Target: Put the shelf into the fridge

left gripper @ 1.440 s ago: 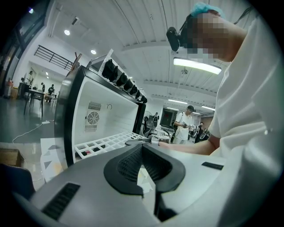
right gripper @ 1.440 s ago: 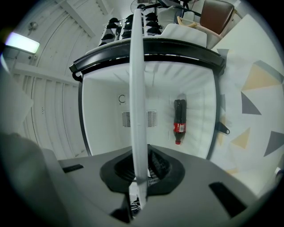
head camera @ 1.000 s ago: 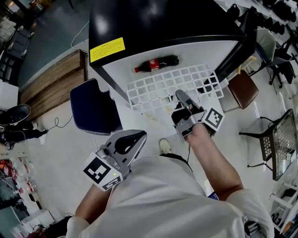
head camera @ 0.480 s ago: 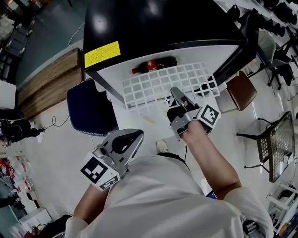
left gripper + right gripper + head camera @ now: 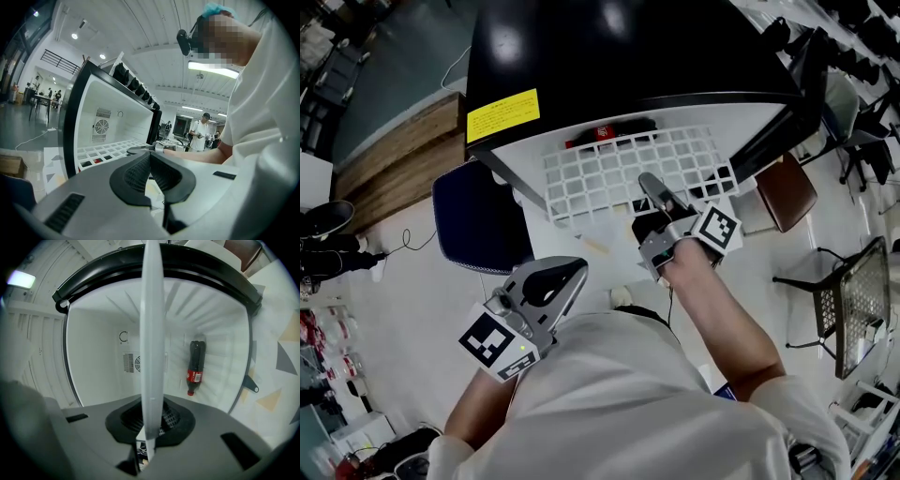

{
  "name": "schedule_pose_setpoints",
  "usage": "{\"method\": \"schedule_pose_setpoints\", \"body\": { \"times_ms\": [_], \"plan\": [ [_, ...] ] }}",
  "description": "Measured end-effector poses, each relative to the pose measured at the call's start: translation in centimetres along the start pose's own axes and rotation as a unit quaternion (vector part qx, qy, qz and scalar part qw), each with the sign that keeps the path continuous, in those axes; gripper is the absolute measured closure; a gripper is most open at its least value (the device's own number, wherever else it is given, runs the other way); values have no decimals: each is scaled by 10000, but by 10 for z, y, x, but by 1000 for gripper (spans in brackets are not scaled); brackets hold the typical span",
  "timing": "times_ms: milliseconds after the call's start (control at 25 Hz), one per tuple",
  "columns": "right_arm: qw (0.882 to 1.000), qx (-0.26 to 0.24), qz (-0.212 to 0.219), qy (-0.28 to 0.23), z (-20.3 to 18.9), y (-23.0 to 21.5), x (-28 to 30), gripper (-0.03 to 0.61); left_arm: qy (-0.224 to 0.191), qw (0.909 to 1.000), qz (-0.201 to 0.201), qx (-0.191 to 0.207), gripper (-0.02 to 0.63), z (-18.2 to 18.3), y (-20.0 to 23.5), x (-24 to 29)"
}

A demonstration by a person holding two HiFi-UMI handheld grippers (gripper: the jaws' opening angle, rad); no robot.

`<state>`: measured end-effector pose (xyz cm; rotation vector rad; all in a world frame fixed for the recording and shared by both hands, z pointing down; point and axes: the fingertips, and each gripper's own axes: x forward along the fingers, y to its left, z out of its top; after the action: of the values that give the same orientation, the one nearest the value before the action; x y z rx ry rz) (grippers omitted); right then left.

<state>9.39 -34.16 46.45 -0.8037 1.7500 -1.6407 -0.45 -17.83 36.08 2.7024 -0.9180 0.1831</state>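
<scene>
Jaws: right pair clamped on the shelf rim, left pair together on nothing.
Right gripper (image 5: 651, 190) pinches the near rim of the white grid shelf (image 5: 619, 167). The shelf lies flat, its far part inside the open fridge (image 5: 609, 56) at 12 o'clock and its near part jutting out. 1 cola bottle (image 5: 196, 365) lies on the fridge floor under the shelf's far edge. Left gripper (image 5: 562, 279) hangs at 7 o'clock, well apart from the shelf.

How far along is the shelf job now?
Done: the right gripper is clamped on the white shelf, whose back part sits inside the open fridge, above a cola bottle. In hand: pushing it in. Left: the front part sticks out. The left gripper is shut, empty.
</scene>
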Motion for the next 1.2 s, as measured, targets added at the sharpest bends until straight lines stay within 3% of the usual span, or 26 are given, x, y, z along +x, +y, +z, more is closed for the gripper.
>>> {"method": "schedule_pose_setpoints", "body": {
  "times_ms": [800,1000,1200],
  "plan": [
    [9993,-109,65,339,20,-2,49,545,-74,9989,454,-50,595,2,8,16],
    [9992,-85,39,392,33,6,81,543,-56,9983,570,-130,595,19,27,22],
    [9987,-165,99,466,29,0,74,540,-104,9977,661,-132,595,4,16,18]
  ]
}}
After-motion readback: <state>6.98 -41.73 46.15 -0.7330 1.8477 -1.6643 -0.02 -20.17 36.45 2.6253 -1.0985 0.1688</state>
